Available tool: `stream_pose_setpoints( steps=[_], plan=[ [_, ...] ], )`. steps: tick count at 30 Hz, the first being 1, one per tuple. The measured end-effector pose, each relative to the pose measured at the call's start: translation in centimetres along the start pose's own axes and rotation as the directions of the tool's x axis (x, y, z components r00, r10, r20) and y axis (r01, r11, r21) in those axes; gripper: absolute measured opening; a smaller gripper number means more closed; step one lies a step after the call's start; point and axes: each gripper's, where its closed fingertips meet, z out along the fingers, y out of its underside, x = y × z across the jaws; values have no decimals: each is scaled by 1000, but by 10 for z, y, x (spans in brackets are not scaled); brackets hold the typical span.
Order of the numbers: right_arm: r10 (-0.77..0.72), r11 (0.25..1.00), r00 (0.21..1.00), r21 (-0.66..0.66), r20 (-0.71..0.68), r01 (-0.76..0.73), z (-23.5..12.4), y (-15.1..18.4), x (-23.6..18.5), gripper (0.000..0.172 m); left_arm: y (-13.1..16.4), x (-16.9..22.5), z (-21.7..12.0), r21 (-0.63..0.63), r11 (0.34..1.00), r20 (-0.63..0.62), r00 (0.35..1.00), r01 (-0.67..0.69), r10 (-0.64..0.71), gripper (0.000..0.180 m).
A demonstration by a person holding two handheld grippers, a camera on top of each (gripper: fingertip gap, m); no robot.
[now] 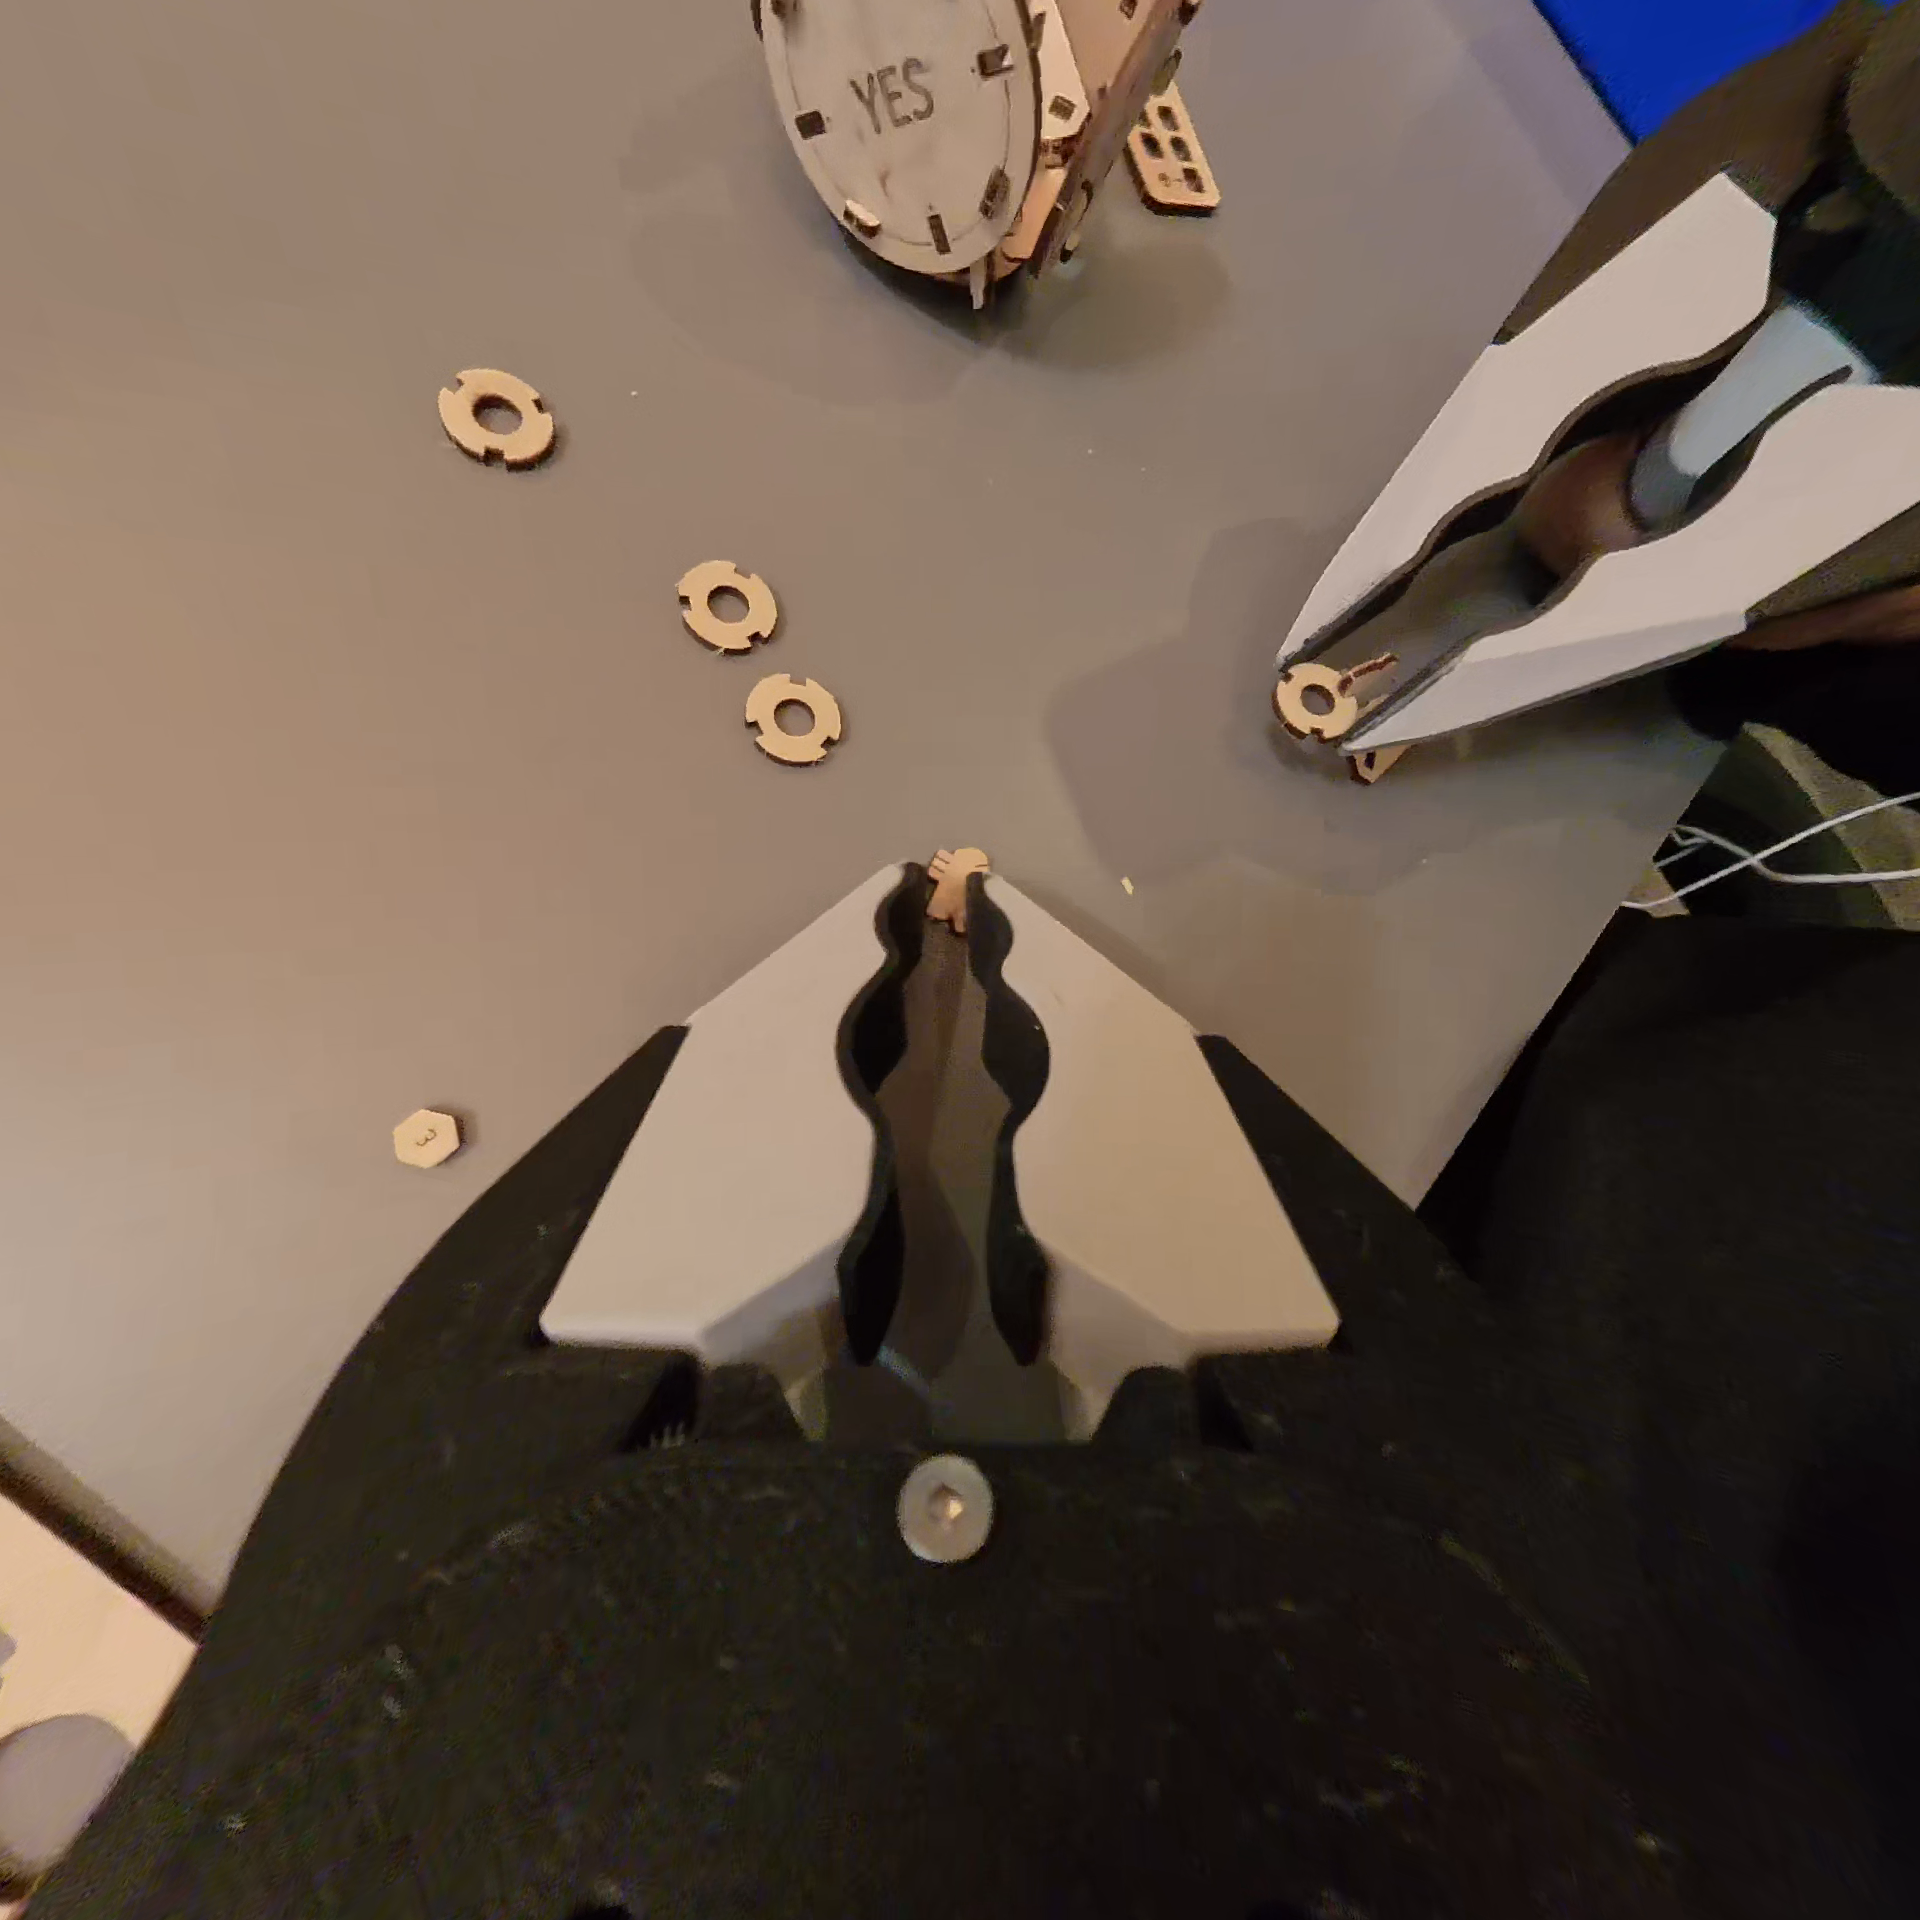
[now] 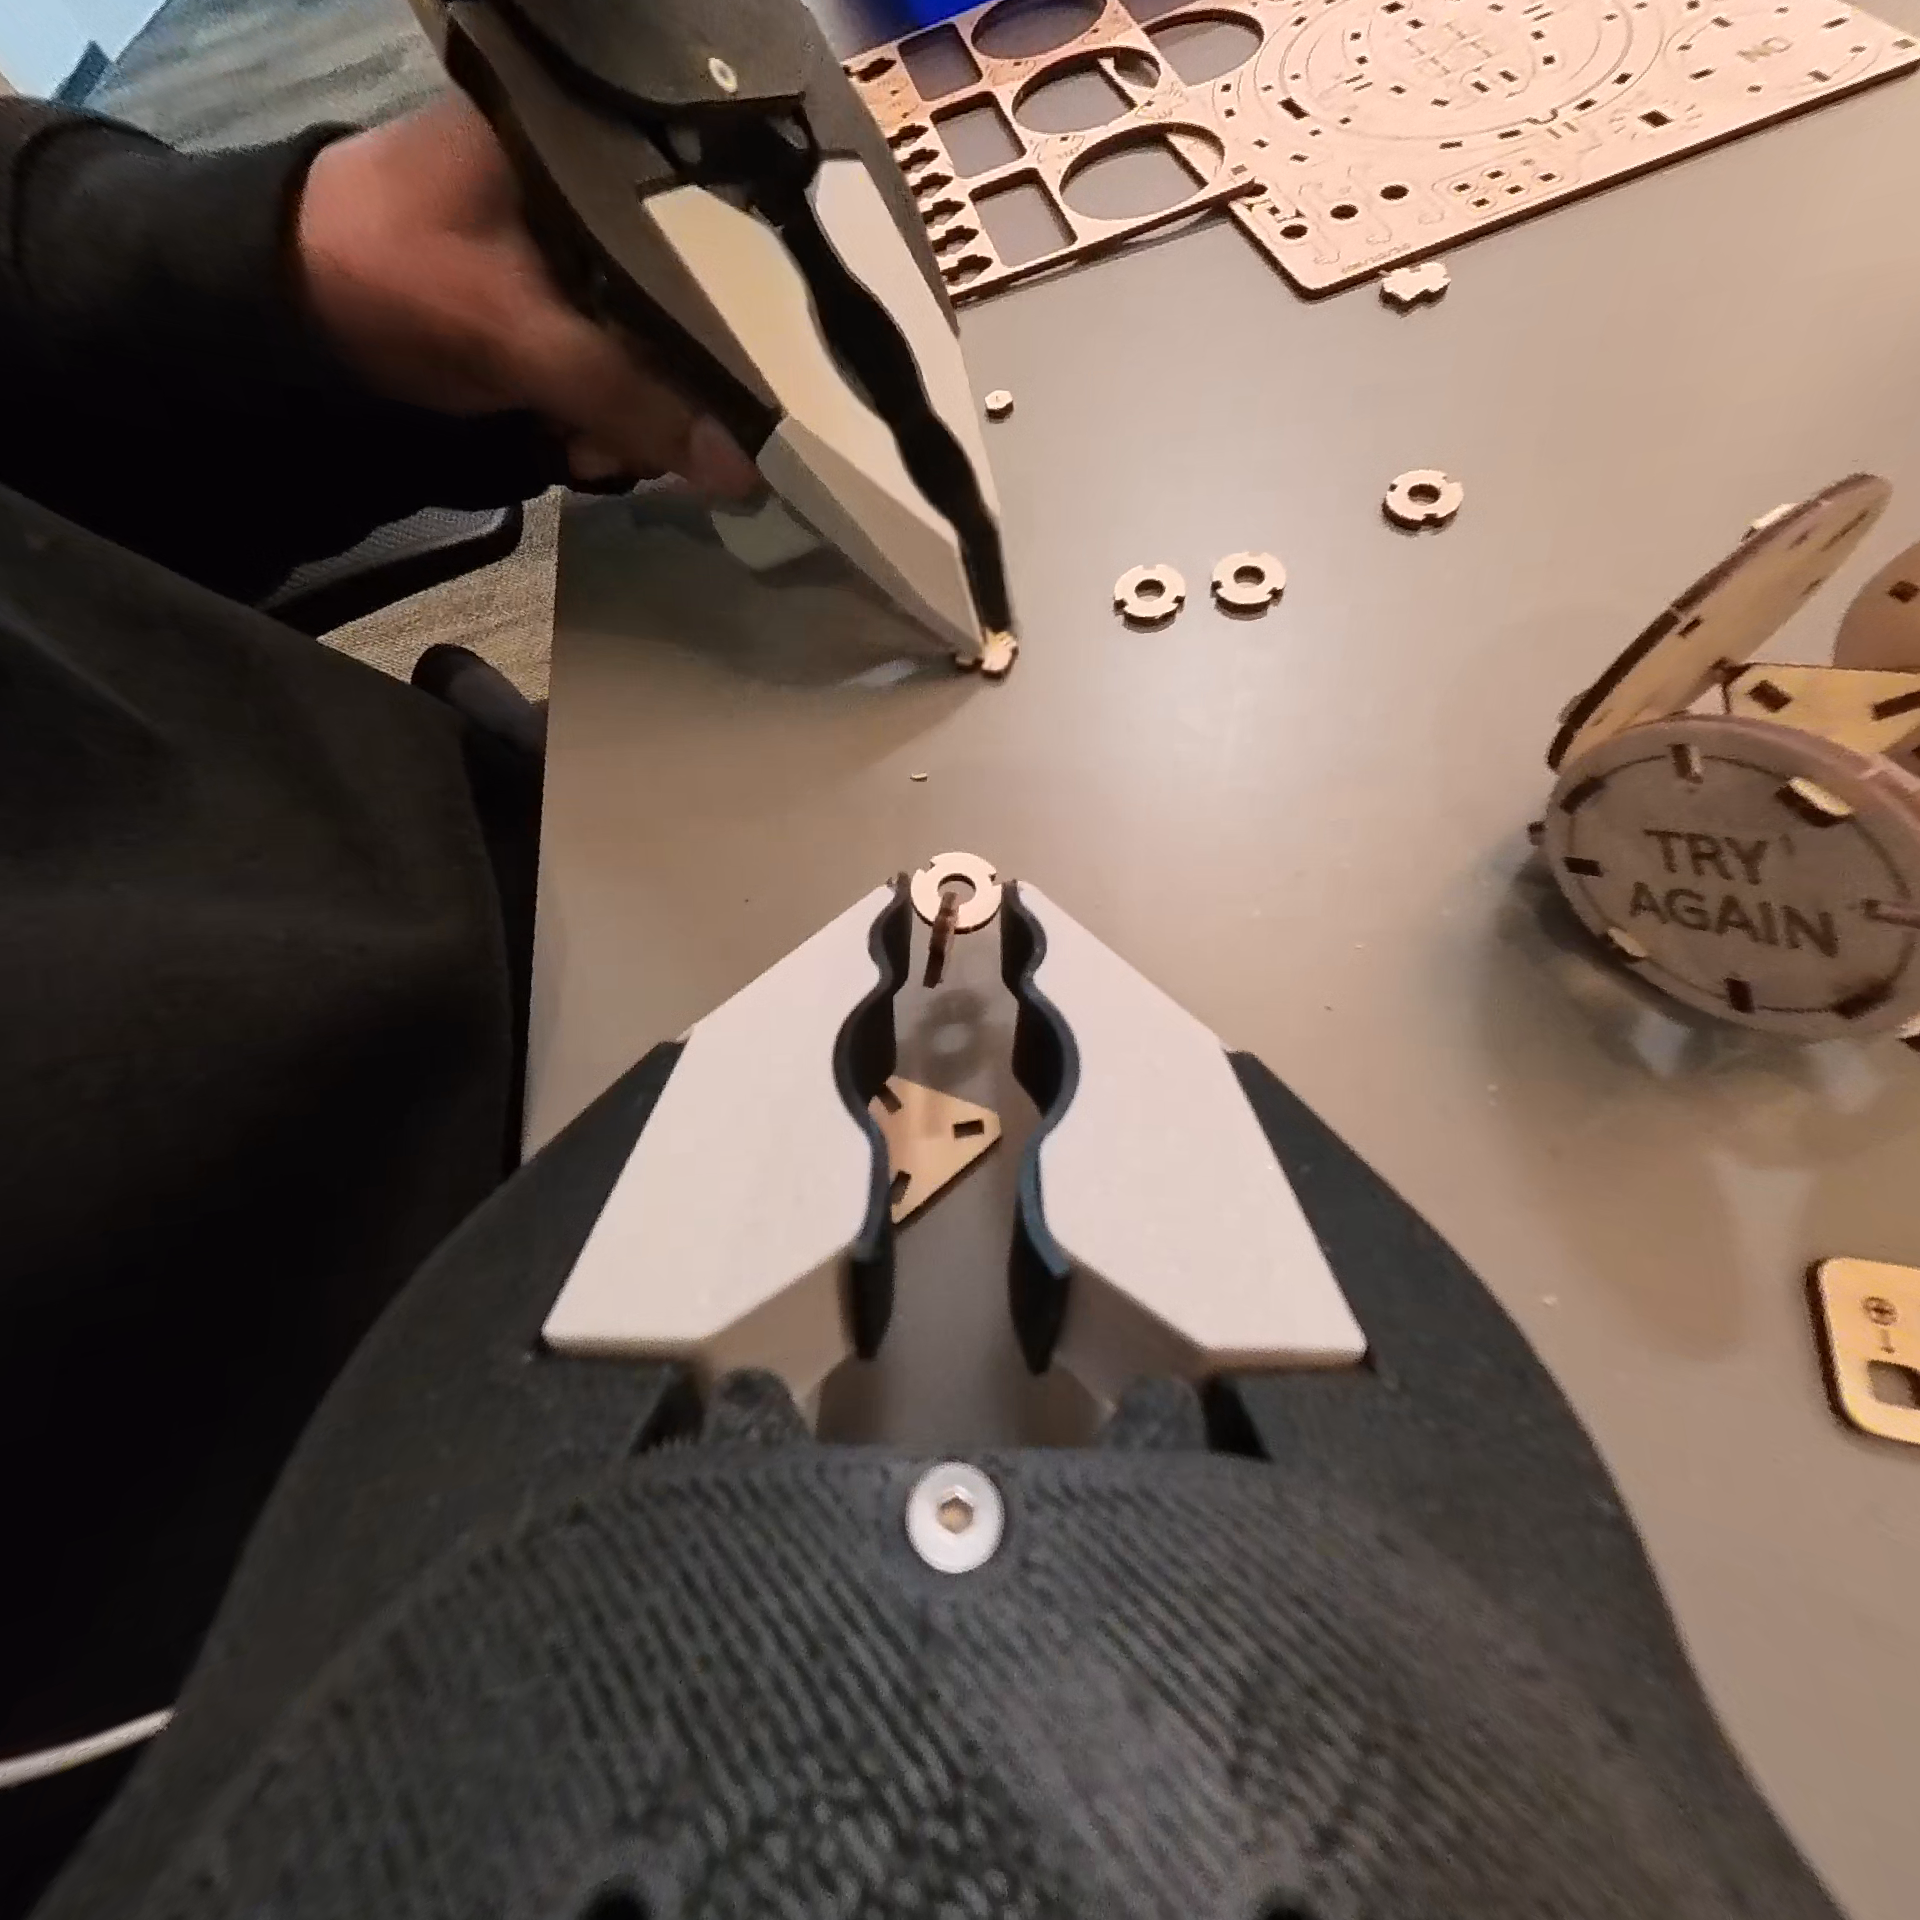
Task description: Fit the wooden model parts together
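My left gripper (image 1: 951, 883) is shut on a small wooden peg-like piece (image 1: 954, 881), low over the grey table (image 1: 312, 831). The right wrist view shows its tips (image 2: 985, 649) at the table with that piece (image 2: 995, 655). My right gripper (image 2: 956, 899) is shut on a notched wooden ring (image 2: 956, 890) with a small wooden peg (image 2: 940, 951) stuck through its hole, held above the table. The left wrist view shows it at the right (image 1: 1317, 709) with the ring (image 1: 1311, 704).
Three loose notched rings (image 1: 495, 418), (image 1: 727, 607), (image 1: 794, 719) and a hexagon piece (image 1: 428, 1139) lie on the table. A wooden drum-like assembly (image 2: 1745, 914) stands at the right. Cut-out wooden sheets (image 2: 1351, 125) lie at the back. A triangular piece (image 2: 930, 1153) lies under my right gripper. The left gripper's tips are roughly 8 cm from the right gripper's.
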Motion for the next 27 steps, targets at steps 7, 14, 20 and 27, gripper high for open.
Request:
stream_pose_setpoints(
  steps=[7,14,20,27],
  plan=[
    [-9,1000,1000,-10,2,9,1,2,-2,15,9,10,-3,-44,999,-13,1000,-15,15,5],
    [-18,1000,1000,-8,3,18,1,2,-6,15,48,43,-25,-50,991,-34,992,121,-123,4],
    [-47,999,999,-1,-1,47,0,2,-10,16,73,43,-50,83,966,88,964,246,-253,3],
    [-80,996,997,32,-2,80,-3,-1,-17,16,73,45,-58,127,972,170,961,196,-216,18]
  ],
)
